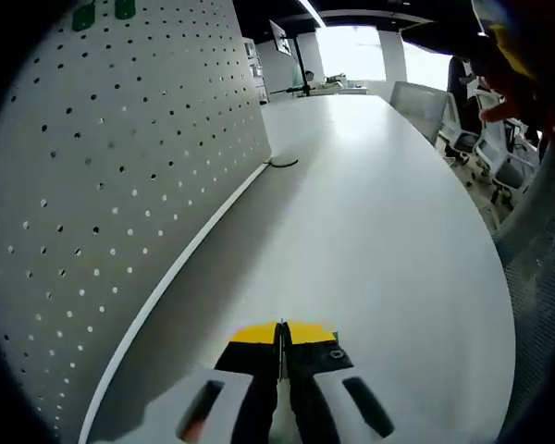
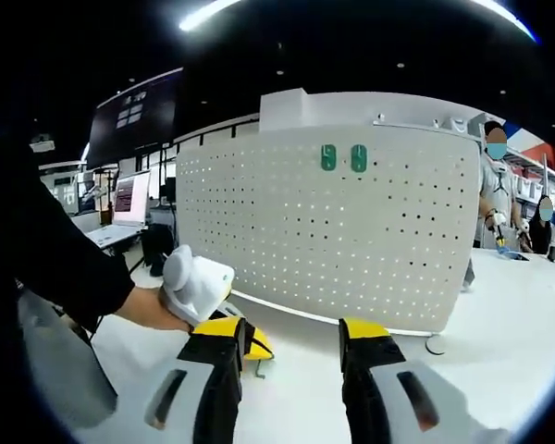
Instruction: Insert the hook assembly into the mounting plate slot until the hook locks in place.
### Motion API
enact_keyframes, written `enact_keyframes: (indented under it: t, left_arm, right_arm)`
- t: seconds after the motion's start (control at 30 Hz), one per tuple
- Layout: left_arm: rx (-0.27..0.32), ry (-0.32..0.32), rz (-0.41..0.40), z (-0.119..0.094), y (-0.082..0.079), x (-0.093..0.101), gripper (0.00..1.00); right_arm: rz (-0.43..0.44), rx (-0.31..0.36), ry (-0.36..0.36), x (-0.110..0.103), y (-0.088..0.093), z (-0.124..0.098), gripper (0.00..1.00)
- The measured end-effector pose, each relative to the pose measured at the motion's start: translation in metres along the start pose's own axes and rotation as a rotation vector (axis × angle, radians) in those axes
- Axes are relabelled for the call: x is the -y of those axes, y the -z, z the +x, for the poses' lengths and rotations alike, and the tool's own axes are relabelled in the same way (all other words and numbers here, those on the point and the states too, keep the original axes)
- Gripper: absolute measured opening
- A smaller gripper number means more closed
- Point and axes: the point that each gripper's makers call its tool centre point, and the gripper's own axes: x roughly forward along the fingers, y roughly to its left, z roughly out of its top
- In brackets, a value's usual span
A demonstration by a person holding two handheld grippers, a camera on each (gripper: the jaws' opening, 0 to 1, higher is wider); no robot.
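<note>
Both grippers over white table, pegboard ahead.
Left gripper (image 1: 280,347) jaws clenched together, nothing visible between; right gripper (image 2: 296,338) jaws spread, empty. White perforated pegboard (image 2: 333,231) stands upright on table (image 1: 370,213), two green hooks (image 2: 343,157) near its top edge.

Your left gripper view sits low over the white table (image 1: 379,222), skimming along the pegboard (image 1: 120,157), which runs from 9 toward 12 o'clock close by. Your right gripper view faces the pegboard (image 2: 351,231) squarely from farther back, at 12 o'clock. Both views share the board and tabletop (image 2: 499,351).
</note>
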Motion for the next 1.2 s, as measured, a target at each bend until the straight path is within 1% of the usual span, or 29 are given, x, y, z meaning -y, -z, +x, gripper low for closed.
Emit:
enact_keyframes:
  t: [0.13,0.33,0.5,0.7,0.8,0.93,1.1,1.2]
  left_arm:
    - [-0.002,-0.003,-0.003,-0.002,0.001,-0.001,0.02]
    - [0.014,-0.022,-0.018,-0.011,-0.003,-0.008,0.02]
    - [0.015,-0.036,-0.025,-0.017,-0.002,-0.012,0.02]
    - [0.040,-0.060,-0.045,-0.029,-0.007,-0.016,0.02]
    - [0.063,-0.071,-0.063,-0.037,-0.012,-0.018,0.02]
    - [0.130,-0.086,-0.098,-0.053,-0.029,-0.022,0.01]
    - [0.180,-0.108,-0.122,-0.071,-0.039,-0.024,0.01]
    - [0.215,-0.108,-0.146,-0.083,-0.046,-0.023,0.01]
  right_arm:
    - [-0.002,0.001,-0.001,0.000,0.000,0.000,0.38]
    - [-0.008,0.004,-0.006,-0.002,-0.001,0.000,0.38]
    - [-0.013,0.005,-0.013,-0.004,-0.002,0.001,0.38]
    - [-0.022,0.007,-0.023,-0.007,-0.002,0.001,0.38]
    - [-0.030,0.012,-0.029,-0.009,-0.004,0.001,0.37]
    - [-0.039,0.012,-0.035,-0.011,-0.004,0.001,0.37]
    - [-0.058,0.008,-0.045,-0.014,-0.004,0.002,0.37]
    - [-0.068,0.010,-0.051,-0.017,-0.005,0.001,0.37]
